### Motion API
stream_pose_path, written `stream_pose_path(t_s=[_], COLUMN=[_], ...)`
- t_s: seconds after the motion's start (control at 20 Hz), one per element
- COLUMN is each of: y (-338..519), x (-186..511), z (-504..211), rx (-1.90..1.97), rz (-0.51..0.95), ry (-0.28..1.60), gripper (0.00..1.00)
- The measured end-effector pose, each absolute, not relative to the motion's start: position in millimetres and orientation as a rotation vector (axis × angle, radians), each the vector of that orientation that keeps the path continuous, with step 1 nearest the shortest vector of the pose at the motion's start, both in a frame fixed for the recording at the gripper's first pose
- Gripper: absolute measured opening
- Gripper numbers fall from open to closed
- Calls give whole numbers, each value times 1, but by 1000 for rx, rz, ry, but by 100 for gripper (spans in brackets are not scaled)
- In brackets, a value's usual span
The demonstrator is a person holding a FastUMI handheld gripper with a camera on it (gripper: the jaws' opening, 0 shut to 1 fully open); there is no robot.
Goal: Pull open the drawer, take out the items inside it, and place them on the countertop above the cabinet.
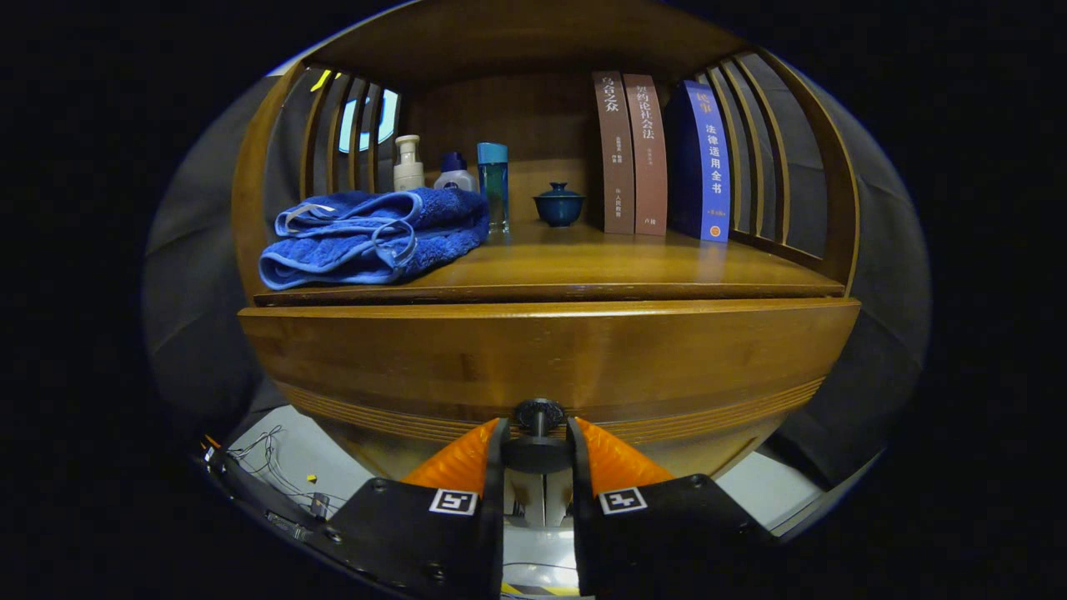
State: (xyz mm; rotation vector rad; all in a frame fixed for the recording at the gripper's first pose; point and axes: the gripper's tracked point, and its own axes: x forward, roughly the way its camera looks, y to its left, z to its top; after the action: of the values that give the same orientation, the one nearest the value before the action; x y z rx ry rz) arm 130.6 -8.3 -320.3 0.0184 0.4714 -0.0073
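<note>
A wooden cabinet's drawer front (pixel 550 358) stands close ahead, just below the countertop (pixel 600 267). A narrow gap shows between its top edge and the countertop's edge. Its dark round knob (pixel 538 414) sits between my fingertips, and my gripper (pixel 538 437) is shut on the knob's stem and base. The inside of the drawer is hidden behind the front.
On the countertop lie a folded blue towel (pixel 375 237), a pump bottle (pixel 408 164), a small white bottle (pixel 454 175), a tall blue bottle (pixel 493 185), a lidded blue bowl (pixel 558 205) and three upright books (pixel 658 158). Slatted wooden sides enclose the shelf. Loose cables (pixel 267 458) lie on the pale floor below.
</note>
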Motion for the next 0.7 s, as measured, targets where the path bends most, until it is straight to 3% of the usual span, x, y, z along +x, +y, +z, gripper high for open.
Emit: stream_pose_path(t_s=[0.7], y=[1], x=[-6], z=[-303], rx=[74], rz=[12], ry=[539], gripper=[38])
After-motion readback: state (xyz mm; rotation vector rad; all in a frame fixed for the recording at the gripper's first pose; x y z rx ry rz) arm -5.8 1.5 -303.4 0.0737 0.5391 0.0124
